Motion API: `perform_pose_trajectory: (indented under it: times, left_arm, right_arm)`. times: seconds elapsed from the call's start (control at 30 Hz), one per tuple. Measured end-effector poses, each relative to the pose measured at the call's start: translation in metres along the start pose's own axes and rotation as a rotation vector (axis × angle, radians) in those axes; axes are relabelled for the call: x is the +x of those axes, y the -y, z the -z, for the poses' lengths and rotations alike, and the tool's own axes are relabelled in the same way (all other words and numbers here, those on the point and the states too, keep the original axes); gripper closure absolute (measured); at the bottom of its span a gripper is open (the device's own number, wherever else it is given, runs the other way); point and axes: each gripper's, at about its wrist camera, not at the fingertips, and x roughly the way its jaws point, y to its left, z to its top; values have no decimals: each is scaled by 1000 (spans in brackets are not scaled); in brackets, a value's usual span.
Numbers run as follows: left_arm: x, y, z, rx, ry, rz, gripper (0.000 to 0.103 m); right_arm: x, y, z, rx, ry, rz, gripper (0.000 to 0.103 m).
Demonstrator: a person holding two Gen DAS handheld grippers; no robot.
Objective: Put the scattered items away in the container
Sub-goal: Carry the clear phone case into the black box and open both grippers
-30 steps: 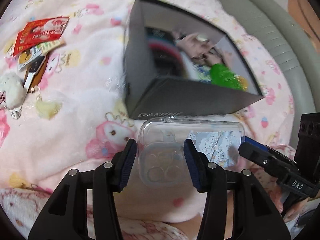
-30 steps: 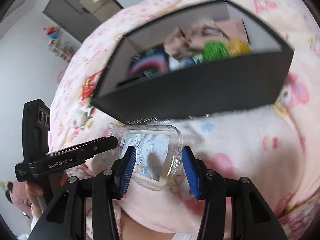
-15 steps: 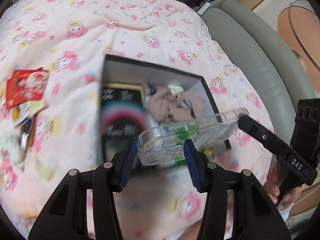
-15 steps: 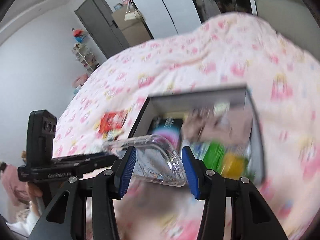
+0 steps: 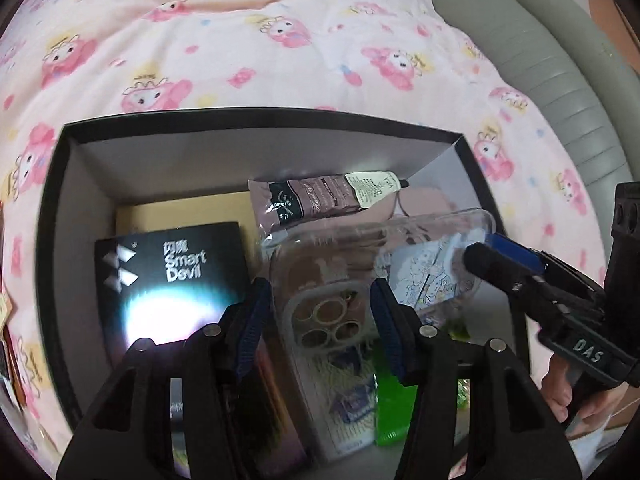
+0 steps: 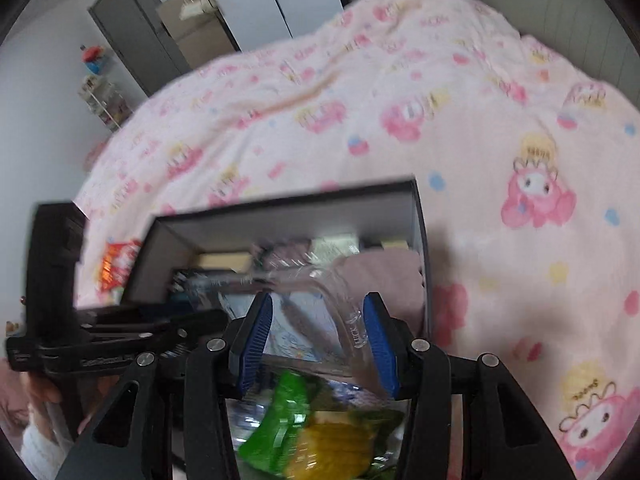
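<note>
A clear phone case (image 5: 328, 312) with a cartoon card inside hangs over the open black box (image 5: 260, 120) on the pink blanket. My left gripper (image 5: 322, 320) has the case's camera end between its blue pads; its jaws are opening and the pads look just clear of the case. My right gripper (image 6: 318, 328) is shut on the other end of the case (image 6: 348, 312), and its tip (image 5: 484, 254) shows at the right of the left wrist view. The box (image 6: 280, 200) lies directly under both grippers.
In the box lie a black "Smart Devil" carton (image 5: 172, 276), a brown tube (image 5: 320, 196), a green packet (image 6: 280, 420) and a yellow one (image 6: 336, 448). Red snack packets (image 6: 116, 264) lie on the blanket left of the box. A grey padded edge (image 5: 560, 60) borders the bed.
Both grippers carried the clear case from the blanket in front of the box up and over its near wall; it now hangs above the contents. The left jaws look slightly wider.
</note>
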Motion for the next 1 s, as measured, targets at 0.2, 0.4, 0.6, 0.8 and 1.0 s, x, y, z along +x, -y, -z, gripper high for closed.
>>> perform_pose_trajectory:
  times: [0.2,0.4,0.6,0.8,1.0]
  left_arm:
    - [-11,-10,4,-38,47,-12,51]
    - [-6,-18,4,-99,26,-82,54]
    - [11,2,0,-73,-29,-40,56]
    - [15,21,-3,-19,-10,-21,54]
    - [-3,16,-3,-11,36,33,67]
  right_arm:
    - [-6,9,2,38,34,16,59]
    - [-17,-3,5,1,50,38,61]
    - [-6,-19,11,-66,17,69,61]
    - [-5,-7,12,-45,21,87,61]
    - [-17,-4,6,-66,77,138,61]
